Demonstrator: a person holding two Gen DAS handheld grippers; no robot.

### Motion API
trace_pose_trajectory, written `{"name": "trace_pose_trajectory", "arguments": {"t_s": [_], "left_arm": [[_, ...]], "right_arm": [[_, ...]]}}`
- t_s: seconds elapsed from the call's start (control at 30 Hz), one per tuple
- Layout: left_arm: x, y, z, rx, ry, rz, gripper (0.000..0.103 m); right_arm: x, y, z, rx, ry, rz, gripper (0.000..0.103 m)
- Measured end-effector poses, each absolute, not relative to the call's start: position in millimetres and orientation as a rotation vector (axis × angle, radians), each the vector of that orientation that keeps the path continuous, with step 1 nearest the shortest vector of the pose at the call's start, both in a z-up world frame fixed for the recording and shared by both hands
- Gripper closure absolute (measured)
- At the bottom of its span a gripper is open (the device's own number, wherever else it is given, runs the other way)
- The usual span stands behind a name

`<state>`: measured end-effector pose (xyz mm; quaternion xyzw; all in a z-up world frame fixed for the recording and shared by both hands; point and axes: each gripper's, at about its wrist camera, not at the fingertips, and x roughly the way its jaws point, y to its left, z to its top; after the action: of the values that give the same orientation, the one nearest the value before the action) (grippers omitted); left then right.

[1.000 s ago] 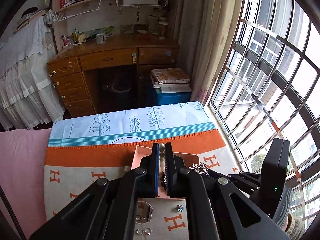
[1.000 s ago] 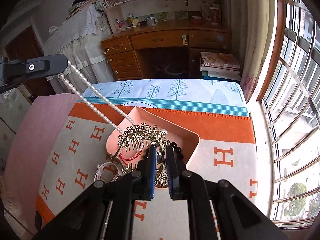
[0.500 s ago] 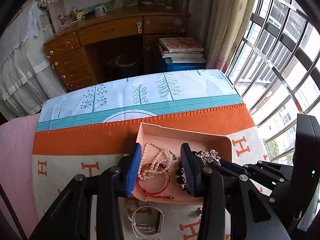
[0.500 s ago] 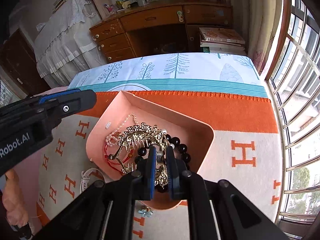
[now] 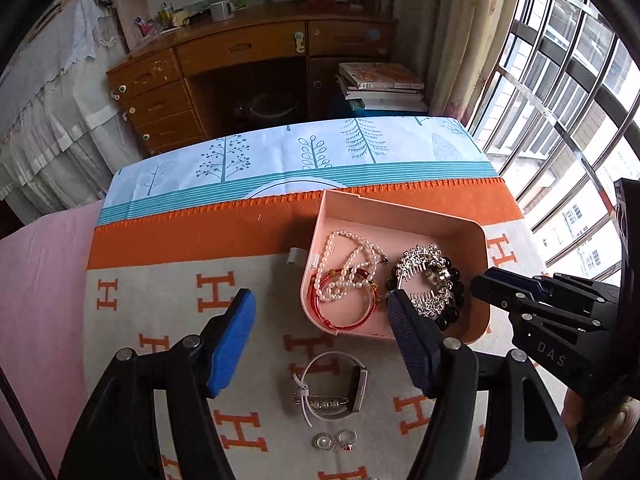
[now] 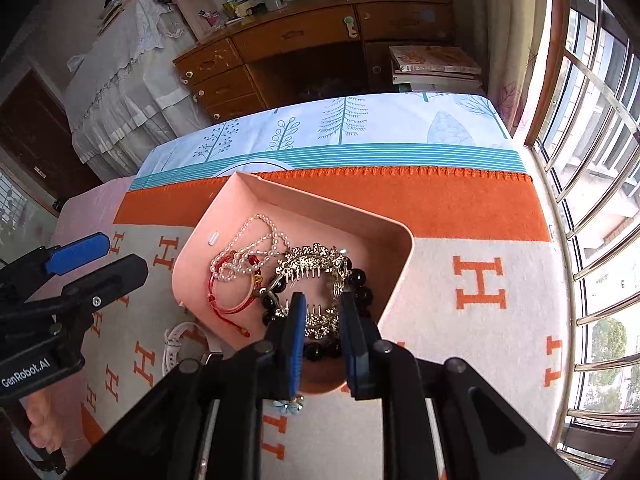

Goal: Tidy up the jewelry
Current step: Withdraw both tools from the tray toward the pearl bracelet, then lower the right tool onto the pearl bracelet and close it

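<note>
A pink tray (image 5: 404, 211) (image 6: 316, 210) on the orange-and-white blanket holds a pearl necklace (image 5: 347, 261) (image 6: 250, 249), a red cord bracelet (image 5: 344, 320) (image 6: 228, 304), a silver hair comb (image 5: 425, 276) (image 6: 316, 268) and a black bead bracelet (image 5: 452, 304) (image 6: 358, 280). My left gripper (image 5: 320, 334) is wide open and empty, above the blanket in front of the tray. My right gripper (image 6: 320, 332) is partly open over the comb's near edge, holding nothing. A white watch (image 5: 340, 388) (image 6: 176, 344), two rings (image 5: 334, 439) and a small flower piece (image 6: 290, 403) lie on the blanket.
The blanket (image 5: 168, 312) covers a table with a tree-print cloth (image 5: 280, 152) at its far edge. A wooden desk (image 5: 248, 64) and stacked books (image 5: 380, 84) stand beyond. Barred windows (image 5: 560, 92) run along the right.
My left gripper released the pearl necklace into the tray, opened wide and drew back. My right gripper opened slightly and let go of the hair comb, which now lies in the tray.
</note>
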<state>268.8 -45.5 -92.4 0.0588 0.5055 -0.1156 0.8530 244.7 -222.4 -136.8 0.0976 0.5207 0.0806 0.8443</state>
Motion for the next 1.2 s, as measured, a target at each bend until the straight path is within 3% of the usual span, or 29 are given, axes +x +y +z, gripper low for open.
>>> {"name": "trace_pose_trajectory", "arguments": {"t_s": [0.73,1.2], "left_arm": [[119.8,46.3,-89.2,0.135,1.043,-0.203,0.028],[56.4,76.2,-143.7,0.07,1.105,-0.258,0.027]], "right_arm": [[115.5,-170.9,-115.5,0.124,1.066,0.322,0.086],[70.2,-139.6,-158.3,0.097,1.145,0.345,0.086]]}}
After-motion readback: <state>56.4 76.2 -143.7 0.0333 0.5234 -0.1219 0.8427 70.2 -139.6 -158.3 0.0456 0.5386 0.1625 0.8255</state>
